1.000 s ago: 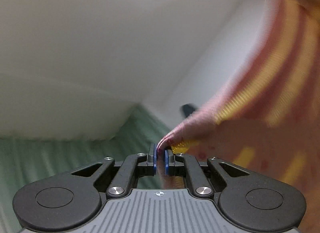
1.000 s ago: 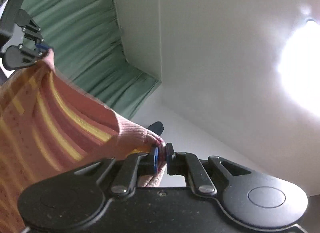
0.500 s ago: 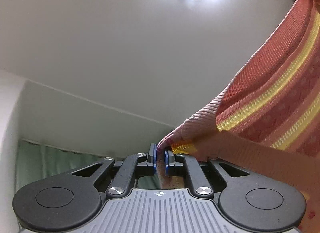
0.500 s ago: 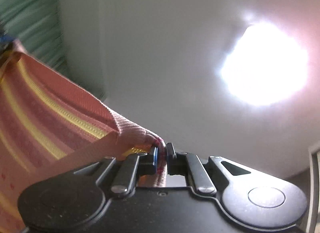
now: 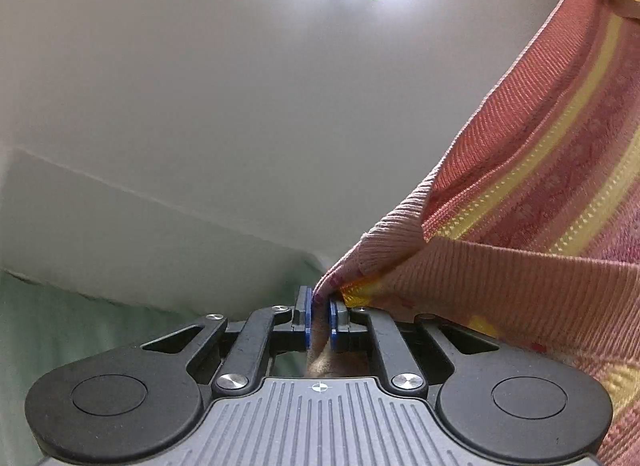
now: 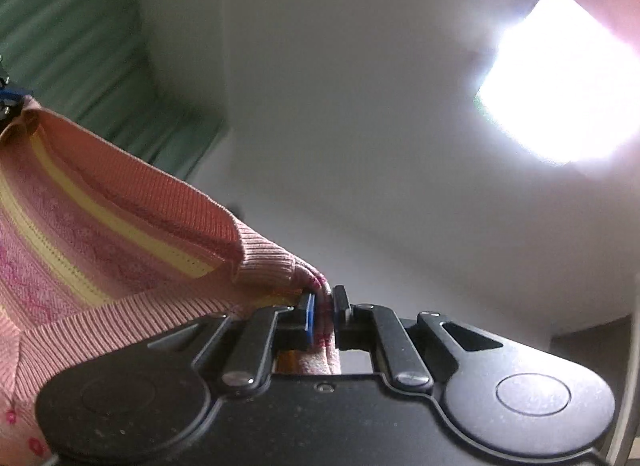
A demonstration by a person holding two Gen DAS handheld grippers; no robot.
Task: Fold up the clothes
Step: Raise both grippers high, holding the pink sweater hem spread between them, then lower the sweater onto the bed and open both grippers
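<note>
A knitted garment (image 5: 540, 193) in orange, pink and yellow stripes hangs stretched in the air between both grippers. My left gripper (image 5: 319, 306) is shut on one ribbed corner of it, and the cloth runs up to the right toward the other gripper at the top right edge. In the right wrist view the same garment (image 6: 104, 234) spreads to the left, and my right gripper (image 6: 323, 306) is shut on its other ribbed corner. Both cameras point upward. The lower part of the garment is hidden.
A white ceiling with a bright light panel (image 6: 560, 85) fills most of both views. A green curtain (image 6: 80, 45) hangs at the left of the right wrist view and shows low on the left in the left wrist view (image 5: 48, 326). No table is visible.
Both grippers have tilted and lifted upward, still holding the garment: the curtain has slid down and aside, and the ceiling and light now fill the views. The cloth is drawn tauter.
</note>
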